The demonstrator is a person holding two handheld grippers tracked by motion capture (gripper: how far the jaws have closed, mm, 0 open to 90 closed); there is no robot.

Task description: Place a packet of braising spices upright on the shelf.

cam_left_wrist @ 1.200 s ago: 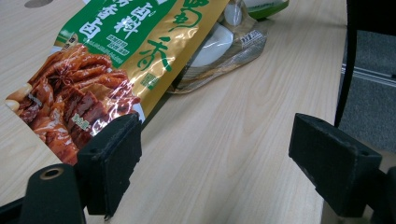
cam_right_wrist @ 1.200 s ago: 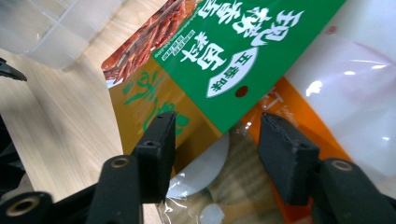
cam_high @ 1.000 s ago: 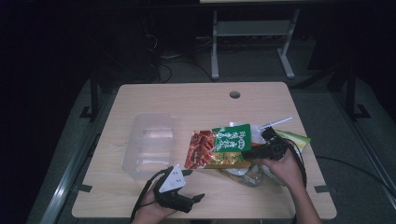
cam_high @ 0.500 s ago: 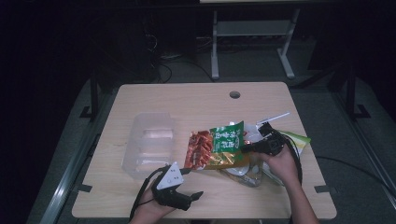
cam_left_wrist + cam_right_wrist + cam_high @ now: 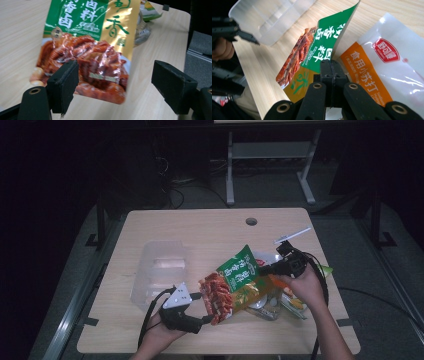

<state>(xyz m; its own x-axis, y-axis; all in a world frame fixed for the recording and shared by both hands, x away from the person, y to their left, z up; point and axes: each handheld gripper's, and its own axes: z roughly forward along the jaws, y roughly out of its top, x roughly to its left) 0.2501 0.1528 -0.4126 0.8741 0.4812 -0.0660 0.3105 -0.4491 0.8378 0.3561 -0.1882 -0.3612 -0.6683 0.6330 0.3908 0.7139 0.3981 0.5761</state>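
The right tongs [image 5: 272, 268] are clamped flat on one edge of the green, gold and red seasoning packet [image 5: 235, 285]; in the right gripper view the two black jaws meet with the packet edge pinched between them. The packet hangs tilted above the desk [image 5: 200, 230], its green end raised toward the right tongs and its red end lowered toward the left tongs [image 5: 205, 319].

The left tongs stand wide apart, having just closed slightly, and grip nothing. In the left gripper view the packet's lower red end lies between the two pads but beyond them, with no visible pad contact.

A clear plastic container [image 5: 160, 275] rests on the desk to the left of the packet, near the left hand [image 5: 165, 332]. A white and orange baking soda packet [image 5: 384, 65] lies flat on the desk just beside the held packet, under the right hand [image 5: 305, 287]. Further packets lie in a small pile [image 5: 280, 302] below the right hand; their labels cannot be read.
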